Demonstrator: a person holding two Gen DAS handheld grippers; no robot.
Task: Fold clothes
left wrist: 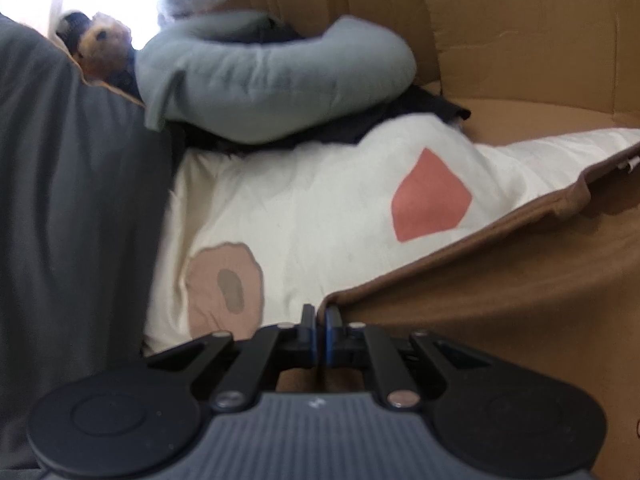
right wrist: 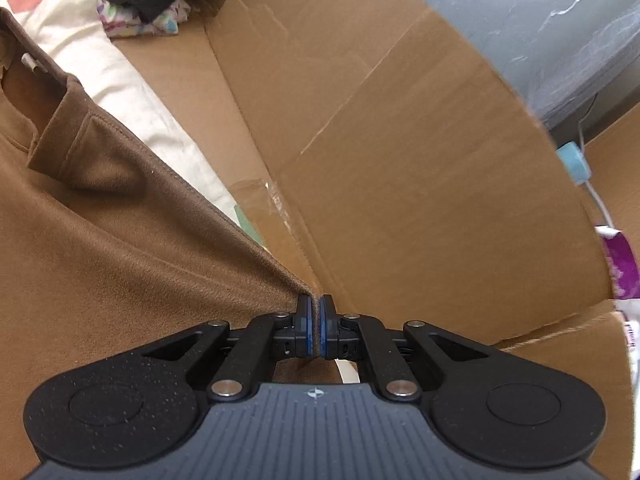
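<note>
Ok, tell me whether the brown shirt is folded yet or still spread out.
Spread out, not folded. The brown shirt stretches as one flat layer between the left gripper and the right gripper, each pinching an edge; its collar shows unfolded.

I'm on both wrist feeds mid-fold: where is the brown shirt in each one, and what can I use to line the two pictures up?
Left wrist: the brown shirt fills the lower right, its edge running up to the right from the left gripper, shut on it.
Right wrist: it fills the left and lower left, a corner pinched in the right gripper.
Shared landmark: the cream quilt with the red patch, lying just past the shirt's edge.
</note>
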